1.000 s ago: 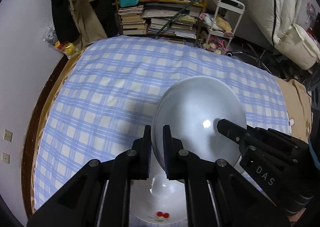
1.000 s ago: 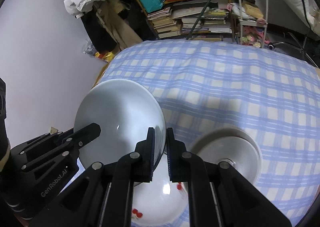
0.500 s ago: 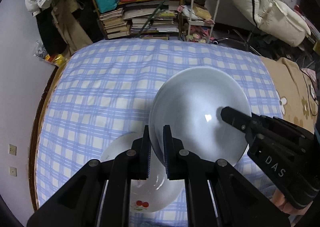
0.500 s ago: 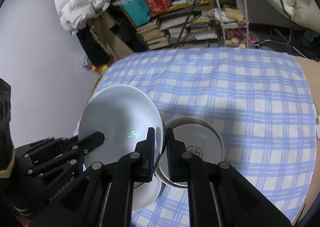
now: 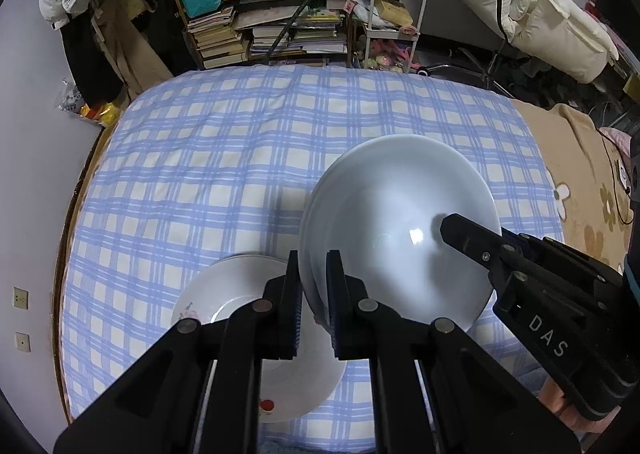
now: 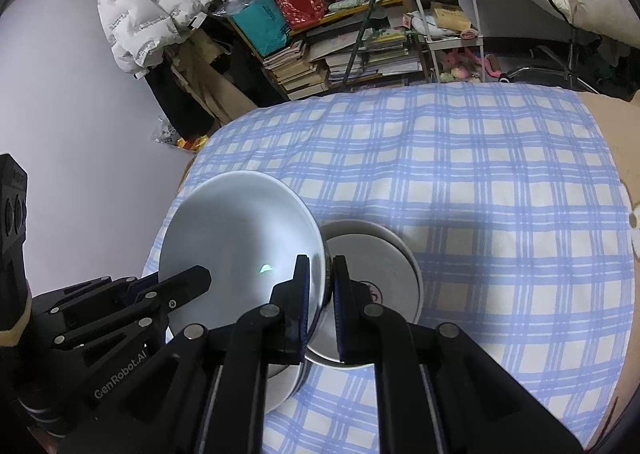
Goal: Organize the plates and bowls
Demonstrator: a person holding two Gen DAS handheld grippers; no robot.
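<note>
Both grippers hold one white bowl (image 5: 396, 238) by opposite rims, lifted above the blue checked cloth (image 5: 240, 158). My left gripper (image 5: 314, 302) is shut on its near rim; the right gripper (image 5: 520, 274) comes in from the right. In the right wrist view the bowl (image 6: 236, 238) is tilted, with my right gripper (image 6: 322, 302) shut on its rim and the left gripper (image 6: 132, 306) at lower left. Below lies a white plate with a red print (image 5: 248, 334). A second white dish (image 6: 384, 266) sits on the cloth to the right of the bowl.
The cloth covers a round table with a wooden edge (image 5: 80, 182). A grey wall (image 6: 80, 126) is at the left. Behind are stacked books (image 5: 272, 34), a white cart (image 5: 396, 14) and hanging coats (image 6: 144, 6). A beige floral blanket (image 5: 580, 182) lies at the right.
Both grippers have risen with the bowl between them. More of the table and the dishes beneath shows now. The grips have not changed.
</note>
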